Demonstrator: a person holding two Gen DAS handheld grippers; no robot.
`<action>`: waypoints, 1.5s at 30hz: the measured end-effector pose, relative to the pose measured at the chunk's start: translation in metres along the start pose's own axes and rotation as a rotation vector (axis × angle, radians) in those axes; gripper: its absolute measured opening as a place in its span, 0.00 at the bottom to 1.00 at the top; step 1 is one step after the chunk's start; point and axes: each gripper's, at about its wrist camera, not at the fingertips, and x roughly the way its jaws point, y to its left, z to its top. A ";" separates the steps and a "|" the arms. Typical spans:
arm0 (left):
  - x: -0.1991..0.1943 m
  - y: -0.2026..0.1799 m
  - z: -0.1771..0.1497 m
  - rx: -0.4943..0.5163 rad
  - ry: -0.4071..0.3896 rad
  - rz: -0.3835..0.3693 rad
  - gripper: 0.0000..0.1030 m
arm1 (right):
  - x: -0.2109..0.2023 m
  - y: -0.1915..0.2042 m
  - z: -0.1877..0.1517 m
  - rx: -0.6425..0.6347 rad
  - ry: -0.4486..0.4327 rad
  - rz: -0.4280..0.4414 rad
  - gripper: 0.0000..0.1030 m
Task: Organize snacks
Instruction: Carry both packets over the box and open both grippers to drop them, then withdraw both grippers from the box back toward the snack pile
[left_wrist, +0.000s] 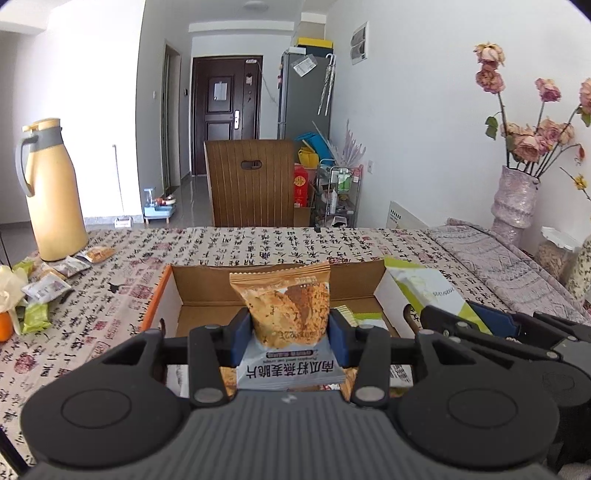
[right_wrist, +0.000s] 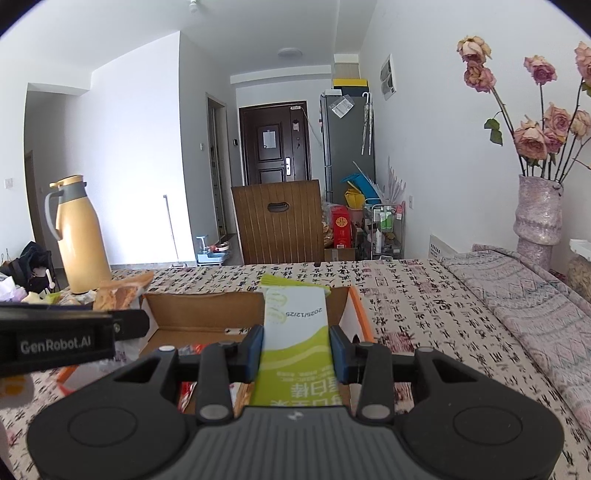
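1. Gripping an oat crisp packet (left_wrist: 290, 314), your left tongs (left_wrist: 290, 334) hold it above the cardboard box (left_wrist: 207, 282).
2. Your right tongs (right_wrist: 297, 354) clamp a green-and-white snack packet (right_wrist: 295, 332) over that box on the tabletop (right_wrist: 424, 306).

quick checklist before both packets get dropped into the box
1. Left gripper shut on the orange oat crisp packet: ok.
2. Right gripper shut on the green and white packet: ok.
3. Cardboard box open on top, bare floor visible at its far end: ok.
4. Both packets above the box opening: ok in each wrist view.
5. Grippers apart from each other: ok, side by side without touching.
6. Space left at the box's near end: cannot tell, the grippers' fingers hide it.
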 end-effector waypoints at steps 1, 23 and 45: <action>0.005 0.001 0.000 -0.005 0.006 -0.001 0.44 | 0.005 0.000 0.002 0.001 0.002 0.000 0.36; 0.060 0.017 -0.020 -0.039 0.066 0.028 0.60 | 0.056 -0.013 -0.016 0.017 0.073 -0.002 0.38; 0.036 0.028 -0.012 -0.103 -0.013 0.069 1.00 | 0.043 -0.027 -0.010 0.079 0.010 -0.038 1.00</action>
